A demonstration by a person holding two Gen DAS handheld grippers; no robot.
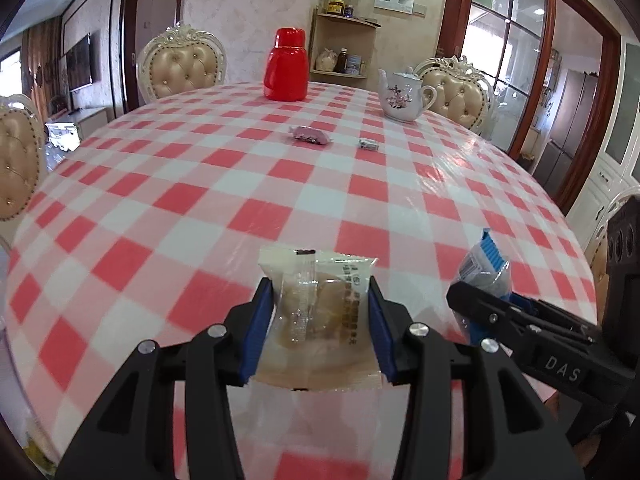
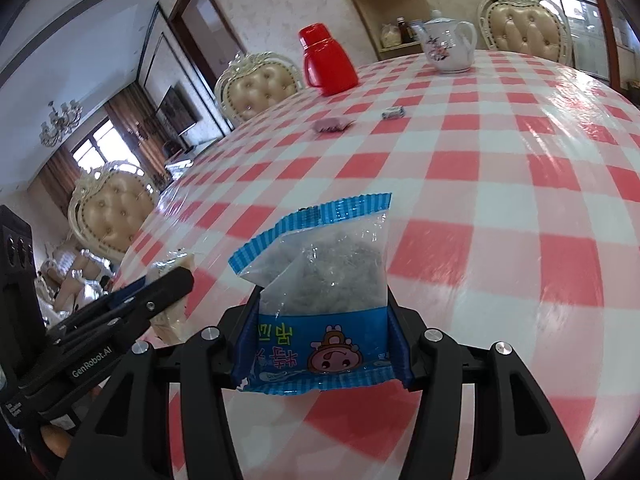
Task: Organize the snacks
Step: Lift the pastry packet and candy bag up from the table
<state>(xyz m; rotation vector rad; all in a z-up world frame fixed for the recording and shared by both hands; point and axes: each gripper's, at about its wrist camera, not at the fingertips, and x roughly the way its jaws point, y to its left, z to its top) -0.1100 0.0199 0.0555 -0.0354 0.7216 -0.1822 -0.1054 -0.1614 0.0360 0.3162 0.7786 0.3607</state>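
Left gripper: jaws pinching a clear pastry packet, held above the checked surface. Right gripper: jaws pinching a blue snack bag, likewise raised. A pink candy and a small wrapped sweet lie far across near the red flask.

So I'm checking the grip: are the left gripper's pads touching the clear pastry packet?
Touching: the left wrist view shows both blue pads pressed against the clear pastry packet.

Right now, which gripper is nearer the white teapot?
Right. The right gripper sits on the teapot's side; the left gripper is beside it, farther over.
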